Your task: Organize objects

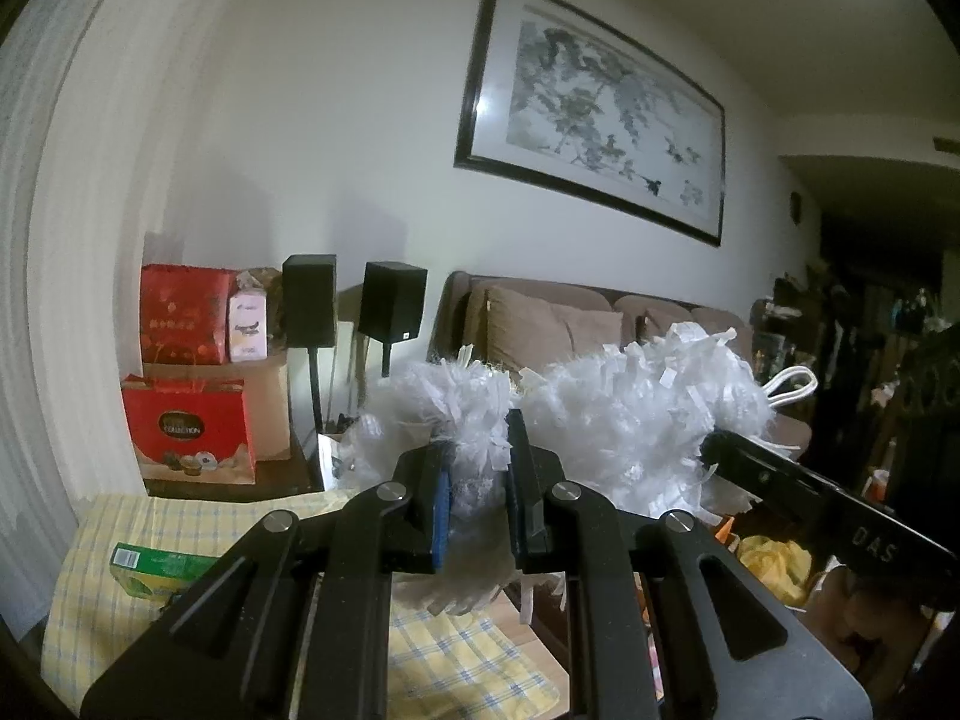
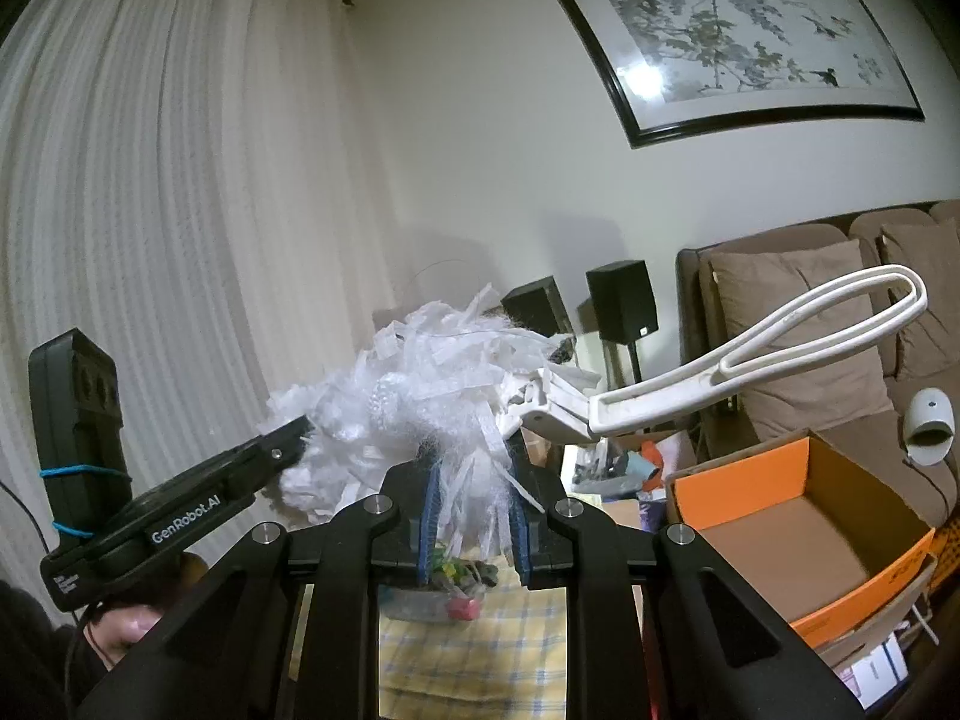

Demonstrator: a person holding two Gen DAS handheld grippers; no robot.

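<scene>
A: Counting left to right: two red boxes, two speakers, one white duster, one orange box.

B: Grippers?

A: Two. Left gripper narrow, clamped on duster fluff. Right gripper narrow too, pinching strands nearer the handle. Duster held aloft over the checked cloth.

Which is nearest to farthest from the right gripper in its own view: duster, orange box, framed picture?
1. duster: fluffy head pinched in the right gripper.
2. orange box: open, low on the right.
3. framed picture: on the wall, upper right.
</scene>
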